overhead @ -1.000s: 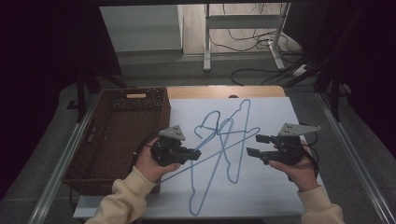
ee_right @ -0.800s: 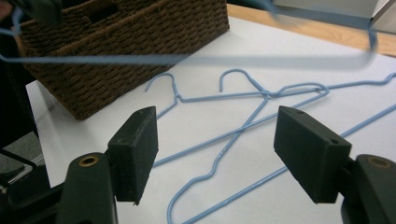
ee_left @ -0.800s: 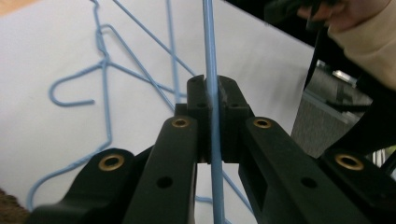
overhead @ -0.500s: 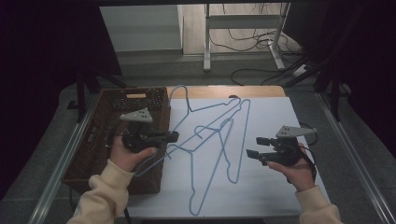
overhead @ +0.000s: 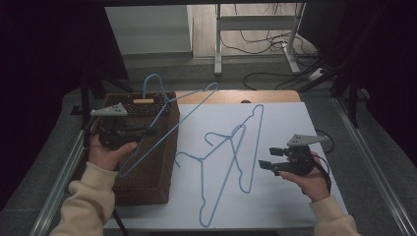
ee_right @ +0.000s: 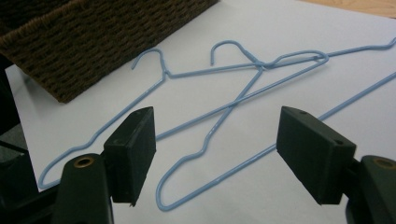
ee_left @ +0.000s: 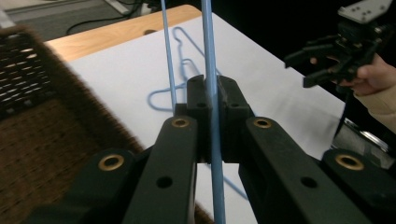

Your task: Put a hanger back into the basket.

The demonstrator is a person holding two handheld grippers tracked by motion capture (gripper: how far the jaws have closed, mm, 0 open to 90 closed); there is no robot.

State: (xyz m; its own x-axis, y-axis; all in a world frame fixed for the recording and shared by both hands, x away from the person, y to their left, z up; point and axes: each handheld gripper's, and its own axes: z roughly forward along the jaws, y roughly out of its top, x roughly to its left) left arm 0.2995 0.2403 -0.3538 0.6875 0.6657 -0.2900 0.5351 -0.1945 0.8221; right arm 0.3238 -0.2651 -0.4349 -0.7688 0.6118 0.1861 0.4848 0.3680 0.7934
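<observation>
**Blue hanger gripped over the basket, two more lying on the white sheet**

The left gripper (overhead: 129,133) has its jaws closed on a wire of a blue hanger (overhead: 169,123). In the left gripper view the thin blue wire (ee_left: 211,93) runs straight up between the two black pads, pinched at their tips, and a second strand of the same hanger passes just to the left of the jaws. From the high view this hanger is lifted off the surface and tilted, its hook up above the far rim of the dark woven basket (overhead: 152,177) and its long lower bar slanting down across the basket toward the person's left hand.

The right gripper (overhead: 268,164) is held low over the white sheet (overhead: 275,201), its jaws wide apart with nothing between them. In the right gripper view two more blue hangers (ee_right: 233,100) lie flat on the sheet just beyond the open pads, crossed over one another, their hooks pointing toward the basket.

All three hangers are thin, light-blue wire, each bent into a triangle with a twisted neck and a curved hook.
</observation>
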